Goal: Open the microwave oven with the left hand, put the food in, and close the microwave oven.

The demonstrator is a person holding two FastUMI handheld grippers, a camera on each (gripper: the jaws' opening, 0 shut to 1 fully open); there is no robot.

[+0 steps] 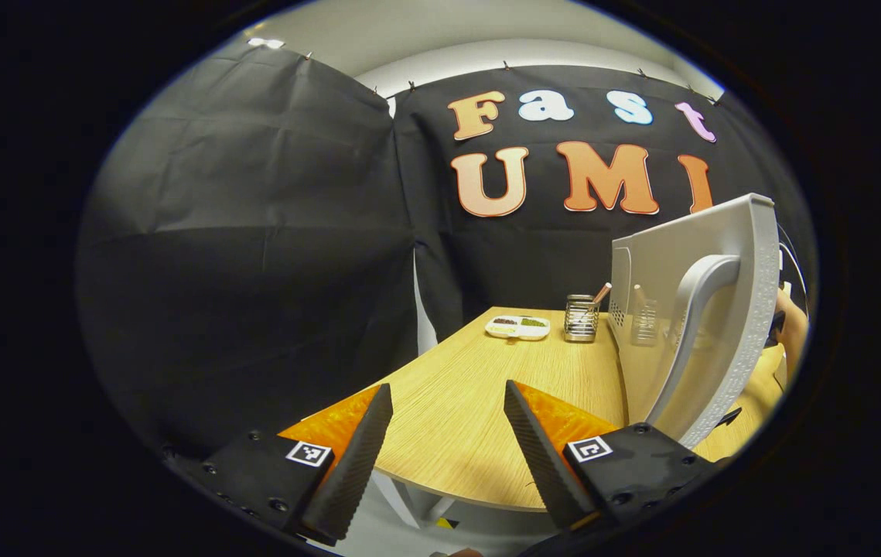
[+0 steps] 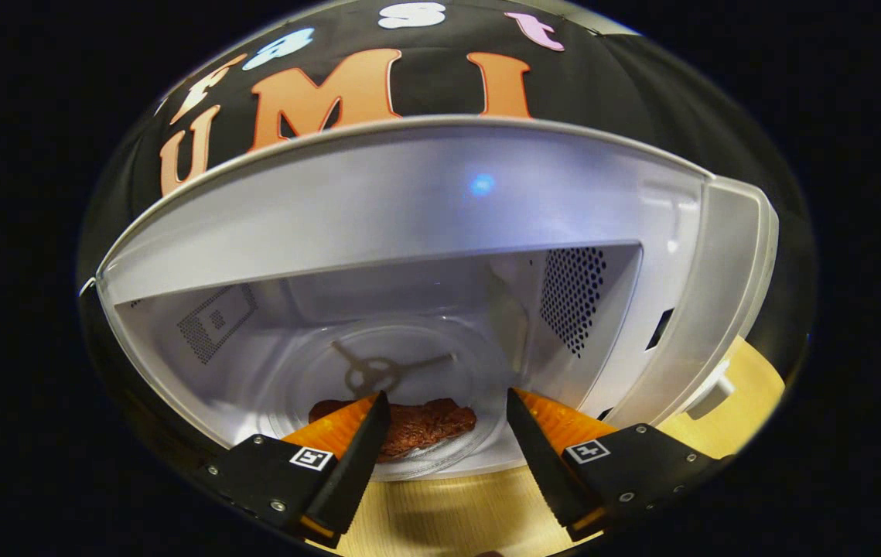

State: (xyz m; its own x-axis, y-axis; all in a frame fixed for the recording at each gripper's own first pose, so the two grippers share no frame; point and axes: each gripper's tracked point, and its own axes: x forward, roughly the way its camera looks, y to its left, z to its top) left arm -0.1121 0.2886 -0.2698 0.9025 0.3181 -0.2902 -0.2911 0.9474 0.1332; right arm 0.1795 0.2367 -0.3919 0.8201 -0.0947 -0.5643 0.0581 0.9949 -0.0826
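1. Brown food [image 2: 409, 427] lies on the glass turntable [image 2: 309, 387] inside the microwave [image 2: 409, 201], just beyond the right gripper [image 2: 448, 433], whose jaws stand spread and pinch nothing. I judge the food is already set down and the jaws let go, so the gripper sits at the mouth of the cavity only because it has no more to carry.
2. In the left gripper view, the left gripper [image 1: 448, 433] also has its jaws spread and empty, hovering over the near edge of the table [image 1: 479, 387]. It is just left of the open door [image 1: 718, 309] and not touching its handle [image 1: 691, 340]; that placement, I judge, suits a push on the door to swing it shut, the step left to do.
3. The door stands wide open, edge-on to the left gripper, which keeps the cavity free for the right gripper.
4. Containers: the microwave cavity holds the turntable, and the turntable holds the food near its front rim; I see nothing else in the cavity.
5. Farther off on the table, a white tray [image 1: 517, 327] holds dark and green contents in separate compartments; what they are is too small to tell.
6. Beside the tray, a metal holder [image 1: 581, 319] stands upright with a utensil leaning in it, just left of the door.
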